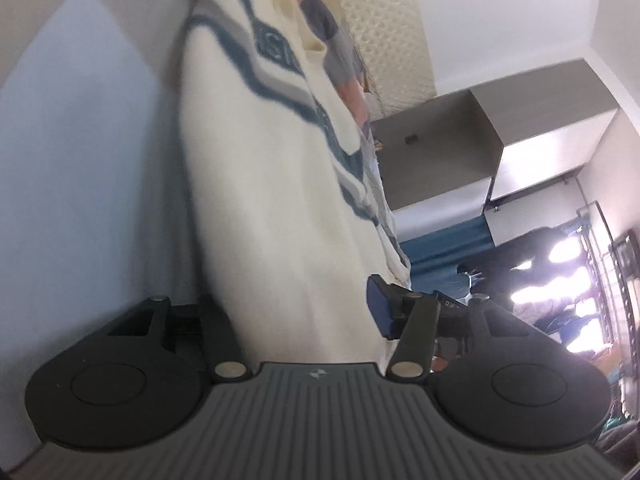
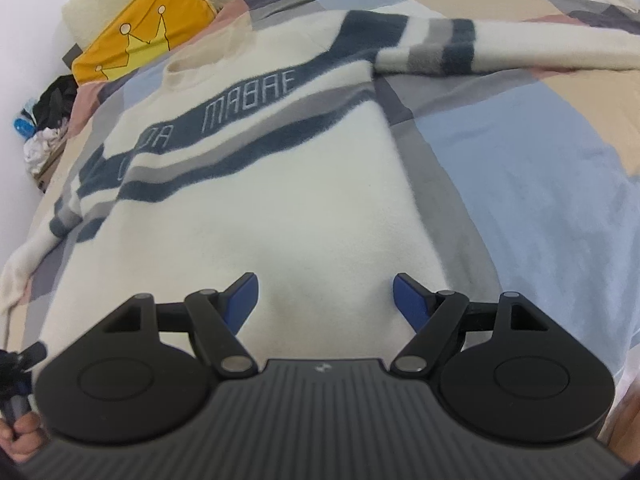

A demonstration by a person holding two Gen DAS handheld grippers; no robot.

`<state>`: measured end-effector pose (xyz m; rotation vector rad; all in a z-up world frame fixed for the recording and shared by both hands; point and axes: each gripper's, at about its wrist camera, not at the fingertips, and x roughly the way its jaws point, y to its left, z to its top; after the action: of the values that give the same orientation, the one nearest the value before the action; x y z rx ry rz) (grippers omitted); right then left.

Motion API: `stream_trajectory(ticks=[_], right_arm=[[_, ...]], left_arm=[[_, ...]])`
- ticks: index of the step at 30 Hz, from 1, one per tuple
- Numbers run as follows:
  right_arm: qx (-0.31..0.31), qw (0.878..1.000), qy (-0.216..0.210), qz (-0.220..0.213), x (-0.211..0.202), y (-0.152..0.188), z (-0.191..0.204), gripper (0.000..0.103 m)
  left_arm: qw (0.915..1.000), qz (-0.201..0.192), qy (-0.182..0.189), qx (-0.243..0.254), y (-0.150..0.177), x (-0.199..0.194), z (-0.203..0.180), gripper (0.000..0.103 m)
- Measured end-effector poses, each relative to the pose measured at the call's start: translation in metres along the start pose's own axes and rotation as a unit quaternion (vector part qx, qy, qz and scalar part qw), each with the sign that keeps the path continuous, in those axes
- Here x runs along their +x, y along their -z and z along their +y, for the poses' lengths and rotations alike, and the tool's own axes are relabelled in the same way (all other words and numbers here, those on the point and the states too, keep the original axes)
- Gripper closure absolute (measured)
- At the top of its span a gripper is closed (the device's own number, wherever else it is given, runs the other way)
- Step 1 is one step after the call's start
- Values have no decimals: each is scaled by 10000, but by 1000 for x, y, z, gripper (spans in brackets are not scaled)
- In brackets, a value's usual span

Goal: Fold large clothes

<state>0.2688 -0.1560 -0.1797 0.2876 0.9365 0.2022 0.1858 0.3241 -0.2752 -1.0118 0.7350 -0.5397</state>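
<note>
A cream sweater [image 2: 280, 208] with blue and grey stripes and lettering lies flat, front up, on the patchwork quilt [image 2: 520, 152]. One sleeve stretches away to the upper right. My right gripper [image 2: 324, 284] hovers open over the sweater's lower body, with its blue fingertips [image 2: 404, 292] apart and nothing between them. The left wrist view is rolled on its side. There the sweater [image 1: 272, 200] fills the gap of my left gripper [image 1: 300, 308]. The right blue finger [image 1: 380, 308] shows at the cloth's edge and the other finger is hidden behind the fabric. The jaws stand well apart.
A yellow pillow [image 2: 148, 32] with a crown print and a cream pillow [image 1: 380, 20] lie at the head of the bed. Loose clothes [image 2: 48, 120] are piled beside the bed on the left. A hand [image 2: 20, 436] shows at the lower left. Grey cabinets [image 1: 460, 140] and a bright window [image 1: 560, 280] are beyond the bed.
</note>
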Motion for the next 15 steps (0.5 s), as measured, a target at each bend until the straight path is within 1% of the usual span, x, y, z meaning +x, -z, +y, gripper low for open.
stream_trajectory(ticks=[1, 2, 4, 5, 6, 7, 9, 12, 13, 15], right_arm=[[-10, 10000, 27, 3, 1, -1, 1, 26], [-43, 10000, 60, -9, 1, -1, 2, 26], [-98, 9999, 106, -48, 1, -1, 5, 26], [-111, 9999, 100, -64, 1, -1, 6, 26], [-126, 9999, 84, -83, 0, -1, 7, 26], [-147, 9998, 68, -103, -2, -1, 8, 26], [-160, 9998, 58, -123, -4, 0, 7, 26], [-114, 9998, 31, -136, -7, -1, 5, 27], [-104, 9998, 25, -146, -8, 0, 4, 27], [-91, 9998, -2, -179, -12, -1, 3, 27]], left_arm=[[9999, 42, -157, -25, 4, -1, -1, 64], [9996, 106, -240, -59, 7, -1, -2, 67], [9991, 119, -324, -265, 15, -6, -2, 81], [9986, 121, -363, -377, 18, -9, -2, 85], [9976, 90, -508, -464, 21, -12, -3, 93], [9957, 56, -770, -511, 26, -18, -7, 93], [9937, 66, -945, -603, 32, -27, -15, 93], [9911, 87, -1193, -587, 40, -41, -30, 94], [9895, 89, -1325, -573, 41, -46, -35, 94], [9835, 177, -1703, -590, 43, -49, -40, 94]])
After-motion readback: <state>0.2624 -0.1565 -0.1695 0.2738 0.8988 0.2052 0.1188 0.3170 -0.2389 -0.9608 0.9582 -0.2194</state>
